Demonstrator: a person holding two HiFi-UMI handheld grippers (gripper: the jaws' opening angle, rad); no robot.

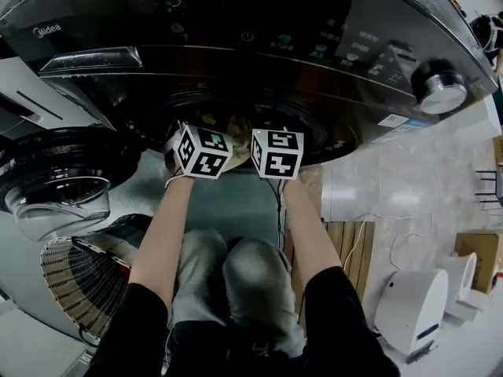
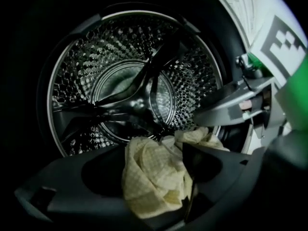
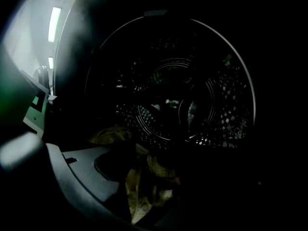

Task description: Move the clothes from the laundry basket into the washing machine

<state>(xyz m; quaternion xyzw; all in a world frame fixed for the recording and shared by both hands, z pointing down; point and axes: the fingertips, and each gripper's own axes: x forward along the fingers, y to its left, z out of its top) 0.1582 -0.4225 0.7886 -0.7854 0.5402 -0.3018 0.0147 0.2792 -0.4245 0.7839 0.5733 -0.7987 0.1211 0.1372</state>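
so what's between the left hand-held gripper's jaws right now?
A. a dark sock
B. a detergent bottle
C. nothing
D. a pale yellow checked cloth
D: the pale yellow checked cloth lies bunched between the jaws of the left hand-held gripper, just in front of the washing machine drum.

From the head we look steeply down on the washing machine [image 1: 259,61], both gripper views close, side by side, facing its drum [image 2: 130,95]
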